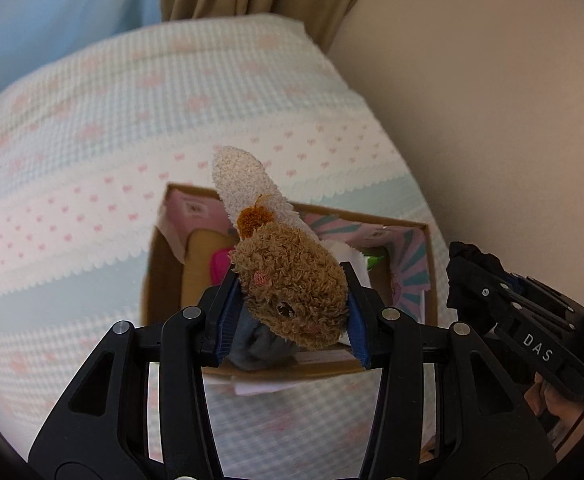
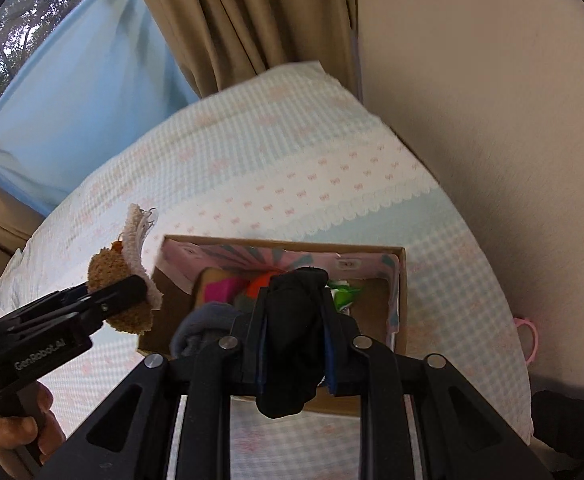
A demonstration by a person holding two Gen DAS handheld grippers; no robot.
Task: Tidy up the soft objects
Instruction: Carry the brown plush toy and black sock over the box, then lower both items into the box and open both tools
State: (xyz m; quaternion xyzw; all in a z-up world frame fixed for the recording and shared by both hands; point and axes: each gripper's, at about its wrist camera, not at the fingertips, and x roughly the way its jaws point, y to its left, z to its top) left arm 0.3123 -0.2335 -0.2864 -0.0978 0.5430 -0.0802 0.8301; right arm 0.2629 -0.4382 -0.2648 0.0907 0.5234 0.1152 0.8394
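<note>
Hovering above the cardboard box (image 1: 160, 264) on the bed (image 1: 92, 184), the left gripper (image 1: 290, 300) clamps a fuzzy brown-and-white sock (image 1: 288, 280) between its blue pads. Beside it, the right gripper (image 2: 294, 328) pinches a black cloth (image 2: 292, 340), also over the box, where a grey sock (image 2: 200, 328) and bright items lie.

Right hand-held gripper (image 2: 294, 324) clamps black cloth (image 2: 292, 336) — above box (image 2: 402, 280).

box (image 2: 398, 280) on bed (image 2: 272, 168) | wall (image 2: 492, 120) right of bed | curtain (image 2: 244, 20) behind | sock (image 2: 200, 326) in box, near-left corner
</note>
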